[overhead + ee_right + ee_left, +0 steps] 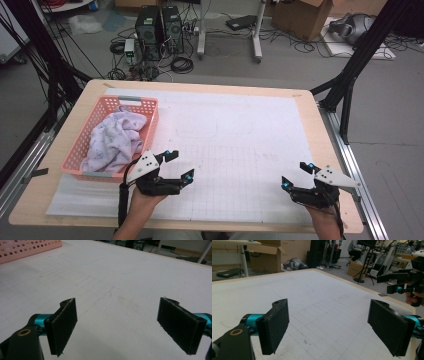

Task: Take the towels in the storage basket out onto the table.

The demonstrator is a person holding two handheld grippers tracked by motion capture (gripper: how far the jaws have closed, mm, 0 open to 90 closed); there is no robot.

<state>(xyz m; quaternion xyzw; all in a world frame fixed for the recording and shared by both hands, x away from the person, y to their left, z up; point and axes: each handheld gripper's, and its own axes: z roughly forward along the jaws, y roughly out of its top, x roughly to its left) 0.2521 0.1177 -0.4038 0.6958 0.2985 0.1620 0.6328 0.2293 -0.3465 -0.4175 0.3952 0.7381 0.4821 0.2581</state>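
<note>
Holding your left claw with its jaws spread wide and nothing between them, you are just off the near right corner of the pink perforated plastic basket, the landmark for everything here. Your right claw is likewise wide open and empty, well away from the basket, near the table's far right side.

The crumpled pale lilac printed cloth lies heaped inside the basket, filling most of it and rising above the rim. Judging from that, the step in hand is to reach into the basket and take the cloth out.

To do it well, turn the left claw toward the basket and come down from above rather than over the near wall, so a jaw does not catch the rim. Aim for a raised fold near the top of the heap; a bunched ridge should give the pads more to bite than a flat stretch. Keep the jaws wide until the fold sits between them, then close fully.

Lift straight up, since soft fabric may drag the light basket along with it. The white gridded sheet beside the basket, covering the wooden table, gives open room for laying the cloth.
</note>
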